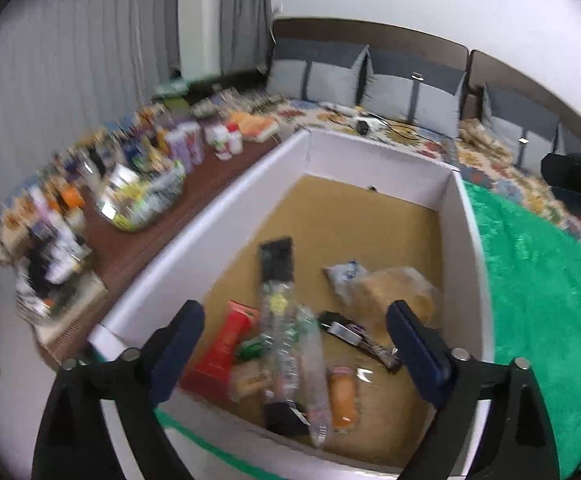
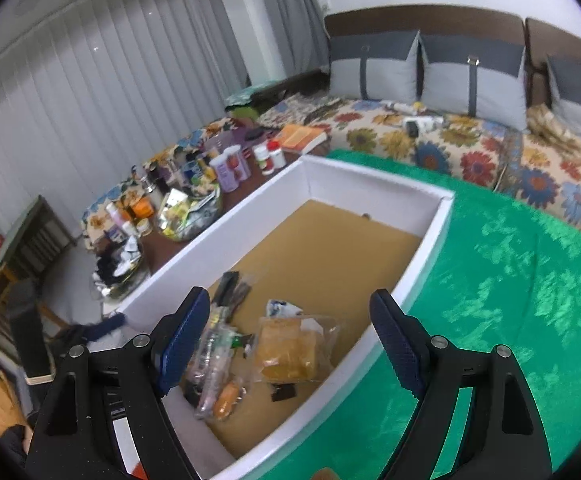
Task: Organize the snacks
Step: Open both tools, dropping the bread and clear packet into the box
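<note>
The snacks lie together in a loose heap at the near end of the white-walled cardboard box with a brown floor (image 2: 430, 216), and I judge they are there because that end is closest to my hands. In the heap I see a red rectangular snack packet (image 1: 226, 340) against the near left wall, a long clear crinkled plastic wrapper (image 1: 290, 344) lying across it, a small orange-filled clear pouch (image 1: 342, 396) beside that, and a clear bag of tan bread-like pieces (image 2: 290, 350) toward the right wall. The far half of the box floor is bare, so there is room to spread things out.

My left gripper (image 1: 294, 348) hangs above the heap with its jaws wide and nothing between them. My right gripper (image 2: 290, 340) does the same over the tan bag, jaws wide and empty.

The box sits on a green shiny cloth (image 2: 530, 300) covering the bed. Along the box's left side runs a dark wooden counter (image 1: 130, 248) crowded with bottles and jars, likely the remaining stock.
</note>
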`<state>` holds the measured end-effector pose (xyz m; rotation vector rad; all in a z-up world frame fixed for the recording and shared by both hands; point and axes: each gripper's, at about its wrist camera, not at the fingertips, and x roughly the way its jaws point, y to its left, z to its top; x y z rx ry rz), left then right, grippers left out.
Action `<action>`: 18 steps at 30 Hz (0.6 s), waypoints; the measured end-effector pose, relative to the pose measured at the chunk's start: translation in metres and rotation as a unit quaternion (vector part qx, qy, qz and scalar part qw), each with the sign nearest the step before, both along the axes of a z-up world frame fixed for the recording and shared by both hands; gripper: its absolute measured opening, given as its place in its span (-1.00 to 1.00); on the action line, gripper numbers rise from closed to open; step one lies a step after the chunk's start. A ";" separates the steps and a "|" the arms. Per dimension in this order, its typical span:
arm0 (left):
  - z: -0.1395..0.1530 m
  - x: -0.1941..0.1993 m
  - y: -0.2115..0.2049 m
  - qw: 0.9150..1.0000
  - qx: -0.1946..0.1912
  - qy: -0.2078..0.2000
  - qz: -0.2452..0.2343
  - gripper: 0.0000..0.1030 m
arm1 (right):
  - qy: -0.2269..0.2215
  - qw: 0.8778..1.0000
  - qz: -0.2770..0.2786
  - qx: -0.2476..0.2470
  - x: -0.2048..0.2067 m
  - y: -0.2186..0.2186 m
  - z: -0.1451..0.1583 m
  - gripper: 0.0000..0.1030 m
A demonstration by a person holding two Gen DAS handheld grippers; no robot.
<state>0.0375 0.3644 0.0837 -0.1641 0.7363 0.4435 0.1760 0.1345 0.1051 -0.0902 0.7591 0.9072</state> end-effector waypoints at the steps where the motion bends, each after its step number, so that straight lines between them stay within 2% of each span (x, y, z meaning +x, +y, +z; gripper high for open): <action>1: 0.006 -0.003 -0.004 1.000 0.015 -0.003 0.011 0.94 | -0.005 1.000 -0.002 -0.003 -0.001 -0.001 0.002 0.65; 6: 0.018 -0.016 -0.007 0.994 0.057 0.004 0.093 1.00 | -0.007 1.000 -0.005 -0.021 -0.012 -0.001 0.000 0.65; 11: 0.019 -0.016 -0.012 0.994 0.056 0.036 0.085 1.00 | -0.001 0.999 -0.004 -0.042 -0.028 -0.002 -0.010 0.65; 18: 0.018 -0.021 -0.009 0.992 0.054 0.048 0.105 1.00 | -0.007 0.997 0.001 -0.073 -0.040 -0.001 -0.019 0.65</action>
